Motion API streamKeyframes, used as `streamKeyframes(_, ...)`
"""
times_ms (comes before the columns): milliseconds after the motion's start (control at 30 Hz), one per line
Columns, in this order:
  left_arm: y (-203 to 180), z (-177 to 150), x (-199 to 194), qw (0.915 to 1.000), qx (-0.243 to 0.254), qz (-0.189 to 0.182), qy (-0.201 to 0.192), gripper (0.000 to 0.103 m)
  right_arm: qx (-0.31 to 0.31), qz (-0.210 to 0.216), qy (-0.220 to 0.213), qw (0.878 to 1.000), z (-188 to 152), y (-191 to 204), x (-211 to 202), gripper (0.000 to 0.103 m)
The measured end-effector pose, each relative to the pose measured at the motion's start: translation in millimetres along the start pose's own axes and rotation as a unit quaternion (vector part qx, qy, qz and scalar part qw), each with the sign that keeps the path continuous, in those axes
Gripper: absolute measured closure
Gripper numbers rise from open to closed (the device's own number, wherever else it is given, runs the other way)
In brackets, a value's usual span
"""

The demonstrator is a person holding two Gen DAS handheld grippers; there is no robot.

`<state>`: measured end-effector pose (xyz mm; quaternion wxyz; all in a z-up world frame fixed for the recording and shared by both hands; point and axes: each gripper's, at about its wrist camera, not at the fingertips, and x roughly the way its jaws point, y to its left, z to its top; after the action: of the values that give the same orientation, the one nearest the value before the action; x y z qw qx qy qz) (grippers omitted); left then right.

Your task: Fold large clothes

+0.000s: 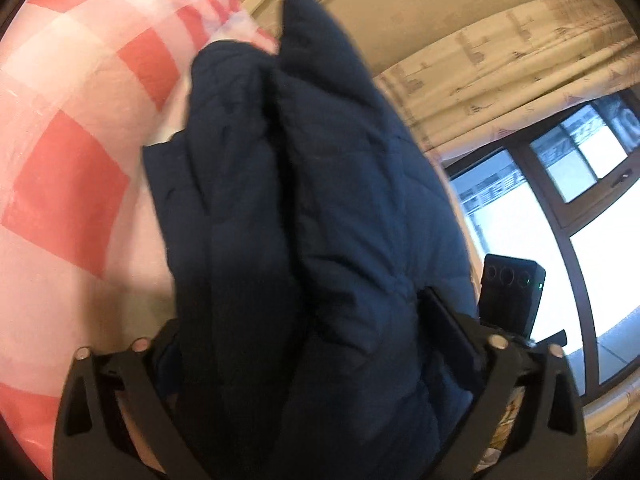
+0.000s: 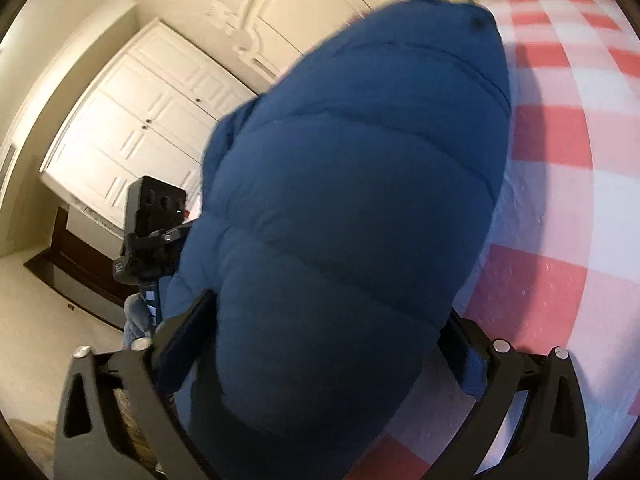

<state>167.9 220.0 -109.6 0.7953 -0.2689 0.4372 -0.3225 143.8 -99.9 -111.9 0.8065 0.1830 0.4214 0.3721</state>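
A bed under a pink-checked cover fills the room; beside it, patterned cream curtains frame a bright window; opposite, white panelled wardrobe doors.

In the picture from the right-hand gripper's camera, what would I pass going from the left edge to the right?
White cupboard doors → the other handheld gripper's black camera box → puffy blue jacket filling the middle → red-and-white checked bedcover.
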Motion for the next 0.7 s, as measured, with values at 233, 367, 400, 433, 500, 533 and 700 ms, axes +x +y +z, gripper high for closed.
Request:
streamKeyframes(233,-56,12,-5,0.9956,0.032,-0.014,-0.087,0.028,-0.112,-0.051,-0.119,0.985,17,34,-55,0.025)
streamKeyframes(367,-105,57,23,0.9913,0.066,-0.029,-0.111,0.028,-0.115,-0.083,-0.180,0.973,50,14,-108,0.026)
streamKeyframes(400,-115,68,34,0.9903,0.075,-0.030,-0.112,0.028,-0.116,-0.094,-0.191,0.970,57,6,-119,0.026)
streamKeyframes(433,-126,82,51,0.9899,0.083,-0.032,-0.111,0.028,-0.116,-0.106,-0.199,0.967,65,-1,-126,0.027)
streamKeyframes(500,-140,104,85,0.9908,0.082,-0.035,-0.102,0.028,-0.102,-0.126,-0.205,0.965,83,-27,-142,0.027)
streamKeyframes(533,-144,116,109,0.9923,0.076,-0.031,-0.093,0.028,-0.091,-0.134,-0.204,0.965,90,-42,-146,0.027)
streamKeyframes(700,-127,127,221,0.9986,0.015,0.048,-0.016,0.025,0.017,-0.196,-0.124,0.973,110,-140,-128,0.027)
